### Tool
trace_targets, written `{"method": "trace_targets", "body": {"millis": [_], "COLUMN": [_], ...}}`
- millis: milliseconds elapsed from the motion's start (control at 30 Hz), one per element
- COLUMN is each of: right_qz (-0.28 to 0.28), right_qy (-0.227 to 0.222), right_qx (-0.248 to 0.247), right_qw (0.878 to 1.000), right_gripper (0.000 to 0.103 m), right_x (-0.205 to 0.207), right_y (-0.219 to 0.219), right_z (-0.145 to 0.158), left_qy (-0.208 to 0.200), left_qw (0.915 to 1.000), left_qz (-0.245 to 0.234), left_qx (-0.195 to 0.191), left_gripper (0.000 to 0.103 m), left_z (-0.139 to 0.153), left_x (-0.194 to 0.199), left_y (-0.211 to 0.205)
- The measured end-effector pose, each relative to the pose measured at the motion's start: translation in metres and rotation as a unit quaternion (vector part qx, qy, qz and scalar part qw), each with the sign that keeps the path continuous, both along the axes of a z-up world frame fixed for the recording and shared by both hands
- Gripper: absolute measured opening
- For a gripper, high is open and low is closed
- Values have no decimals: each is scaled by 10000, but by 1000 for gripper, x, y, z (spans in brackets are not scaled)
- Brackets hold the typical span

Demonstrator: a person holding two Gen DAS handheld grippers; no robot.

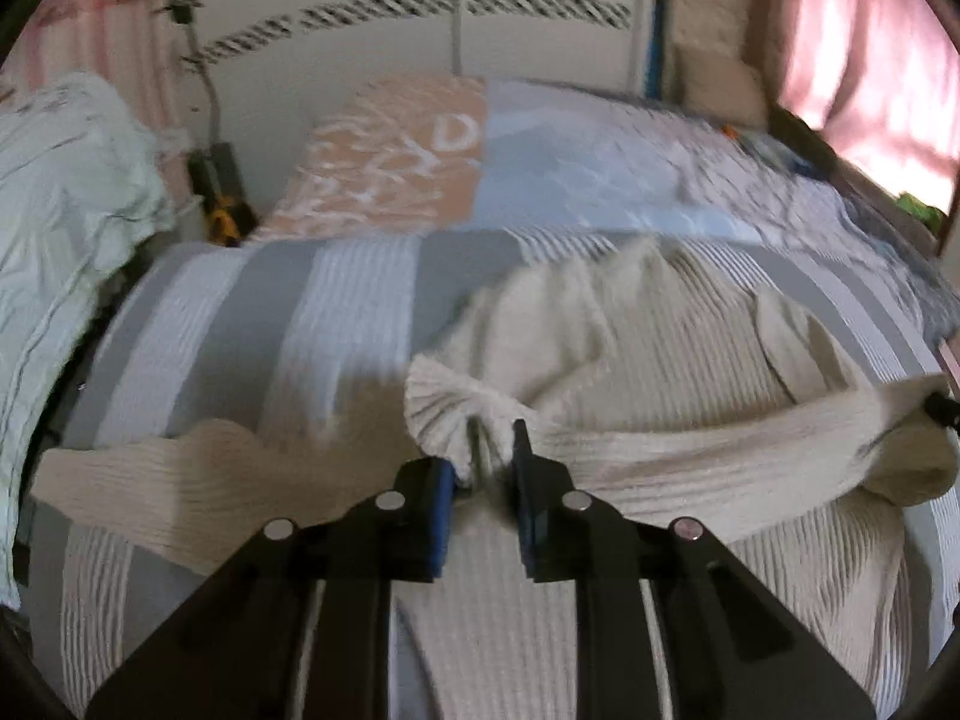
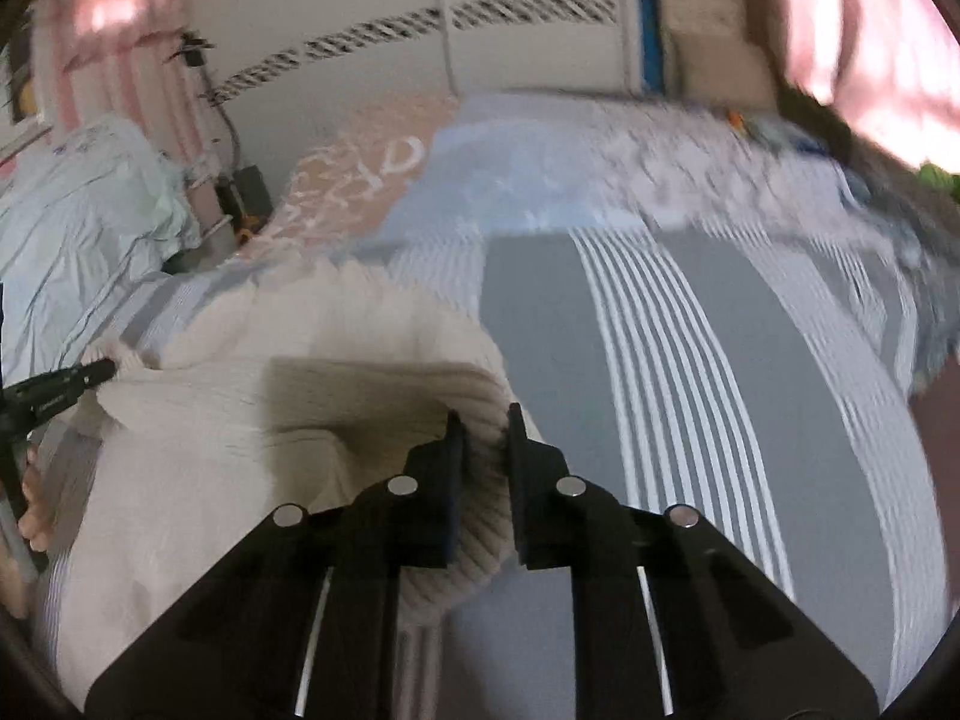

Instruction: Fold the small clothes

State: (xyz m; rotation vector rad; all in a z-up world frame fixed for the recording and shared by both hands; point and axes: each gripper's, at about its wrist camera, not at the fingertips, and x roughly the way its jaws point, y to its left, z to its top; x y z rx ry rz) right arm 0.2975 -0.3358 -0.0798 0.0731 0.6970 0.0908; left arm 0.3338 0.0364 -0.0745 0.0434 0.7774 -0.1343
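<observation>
**Both grippers pinch the cream knit**

The left gripper [image 1: 495, 456] clenches a bunched fold of the ribbed cream sweater [image 1: 648, 324] — the right gripper [image 2: 483, 426] grips its other edge. It lies on the grey-striped bed [image 2: 660, 330]; pillows [image 1: 420, 156] behind.

Motion blur smears the far bedding [image 2: 690, 180], and the pink curtain [image 1: 870, 60] is cut off.

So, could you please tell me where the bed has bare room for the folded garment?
Bare striped bedspread lies right of the cream knit garment and left of it, toward the pale green heap. Both tongs grip the garment.
</observation>
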Motion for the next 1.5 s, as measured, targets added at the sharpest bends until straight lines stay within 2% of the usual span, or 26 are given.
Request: {"method": "trace_targets", "body": {"millis": [67,100,167,200,267,300,333,433,500,600,733,767,800,833,900,1000,1100,1167,1267,1300,1367,1433,1500], "right_qz": [303,434,649,749,717,665,620,492,507,723,1290,1299,1277,1280,1240,1173,1264,1333,1442,1507,1577,1659,1617], "right_qy": [-45,67,504,870,1195,1330,1352,999,698,428,670,706,743,791,765,656,755,928,1073,1100,976,799,500], "right_qx": [-53,-81,-99,-60,0,131,226,723,879,795,190,-145,-386,-564,-961,-768,-404,-283,24,133,215,364,641], "right_qw": [9995,9990,9966,9934,9902,9888,9886,9911,9924,9933,9892,9889,9883,9870,9847,9879,9883,9863,9837,9824,9824,9822,9835], "right_gripper": [13,13,14,15,21,30,43,56,56,58,54,49,26,10,9,9,8,8,11,15,19,36,42], "right_x": [19,29,56,69,82,86,85,65,44,14,-2,-1,1,2,7,1,-10,-15,-25,-26,-32,-38,-43], "right_y": [10,13,18,18,14,9,5,-10,-14,-3,48,60,66,68,66,44,21,12,3,4,6,3,-5], "right_z": [10,10,-4,-18,-37,-45,-47,-29,-10,11,-3,-13,-22,-30,-37,-34,-33,-43,-51,-50,-38,-23,-5], "left_qy": [-116,-162,-136,-85,87,239,358,273,222,250,323,336,333,343,365,326,411,532,578,512,412,335,123], "left_qw": [9996,9993,9989,9988,9985,9983,9979,9977,9977,9981,9981,9980,9980,9980,9981,9986,9986,9981,9973,9974,9978,9982,9981], "left_qz": [217,312,458,479,544,511,500,431,396,405,441,444,446,430,420,405,340,253,126,130,137,100,112], "left_qx": [-101,-116,-40,-9,71,162,212,449,498,396,297,296,314,312,245,99,31,193,444,495,510,483,601], "left_gripper": [18,18,18,19,19,20,21,28,33,34,34,34,34,33,32,32,32,32,41,48,55,57,67], "left_z": [5,6,1,-3,-19,-29,-38,-40,-36,-34,-35,-34,-34,-32,-28,-16,-14,-25,-39,-40,-35,-25,-12], "left_x": [1,1,7,12,23,31,36,37,35,39,43,44,44,44,46,48,44,39,31,28,20,10,1], "left_y": [11,15,22,24,27,27,28,25,22,26,29,28,27,27,28,36,45,46,42,42,44,49,51]}}
